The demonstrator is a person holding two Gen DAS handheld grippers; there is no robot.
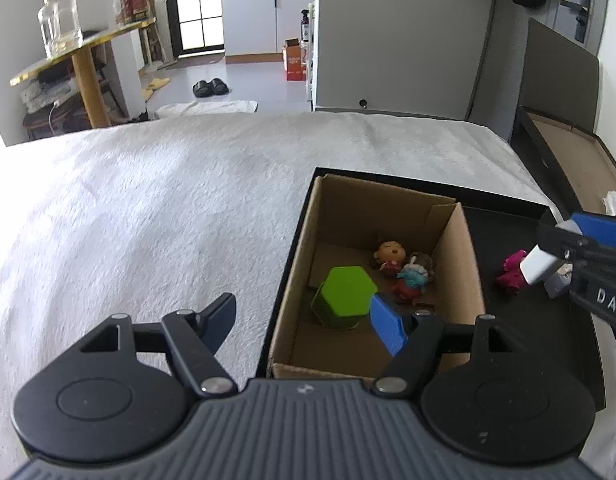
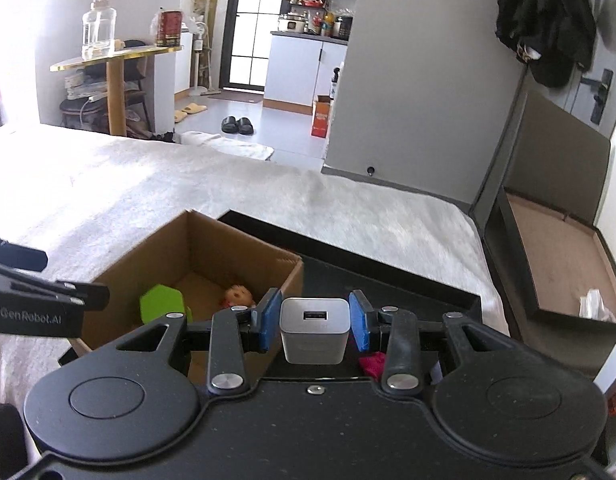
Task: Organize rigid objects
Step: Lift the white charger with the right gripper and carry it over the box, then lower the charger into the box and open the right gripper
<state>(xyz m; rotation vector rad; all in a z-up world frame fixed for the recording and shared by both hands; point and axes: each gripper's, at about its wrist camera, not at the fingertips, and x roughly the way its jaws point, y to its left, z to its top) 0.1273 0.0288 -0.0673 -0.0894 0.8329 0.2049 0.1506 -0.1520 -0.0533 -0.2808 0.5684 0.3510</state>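
A cardboard box (image 1: 456,264) stands in a black tray (image 1: 508,208) on the bed. Inside it lie a green hexagonal block (image 1: 344,296) and small dolls (image 1: 404,268). My left gripper (image 1: 308,320) is open and empty, over the box's near left corner. My right gripper (image 2: 314,322) is shut on a white USB charger (image 2: 312,330), held above the tray just right of the box (image 2: 187,248). It also shows in the left wrist view (image 1: 538,266). A pink toy (image 1: 512,270) and a white item lie on the tray under it.
The bed is covered by a white fuzzy blanket (image 1: 147,220). A large open brown box (image 2: 564,256) stands right of the bed. A side table with a glass jar (image 1: 59,20) is far left. Slippers (image 1: 209,88) lie on the floor beyond.
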